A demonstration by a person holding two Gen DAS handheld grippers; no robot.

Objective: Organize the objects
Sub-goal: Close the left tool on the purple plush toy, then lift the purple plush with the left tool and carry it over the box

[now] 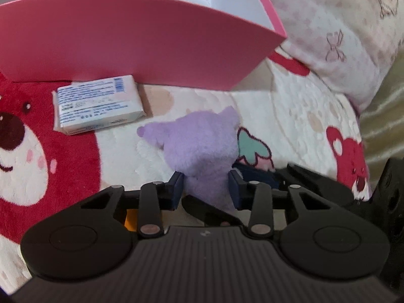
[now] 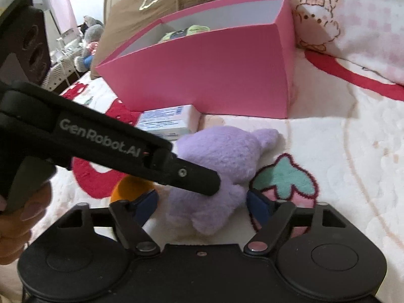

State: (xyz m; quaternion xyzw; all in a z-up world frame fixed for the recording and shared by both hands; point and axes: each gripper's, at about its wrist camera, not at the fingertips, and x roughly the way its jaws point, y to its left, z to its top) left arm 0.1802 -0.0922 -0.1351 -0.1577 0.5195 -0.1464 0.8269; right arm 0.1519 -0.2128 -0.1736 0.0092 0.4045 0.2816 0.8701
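A purple plush toy (image 1: 202, 151) lies on the bear-print blanket in front of a pink box (image 1: 126, 43). My left gripper (image 1: 205, 189) has its blue pads pressed on both sides of the plush's lower part. In the right wrist view the plush (image 2: 222, 156) sits between my right gripper's (image 2: 204, 205) spread blue pads, which stand apart on either side of it. The left gripper's black finger (image 2: 186, 174) lies across the plush there. The pink box (image 2: 202, 75) holds green yarn (image 2: 192, 31).
A white tissue pack (image 1: 98, 103) lies by the box's front wall, also in the right wrist view (image 2: 166, 120). An orange object (image 2: 131, 189) peeks out under the left gripper. A pink-patterned pillow (image 1: 341, 30) lies to the right, and a brown cushion (image 2: 151, 2) stands behind the box.
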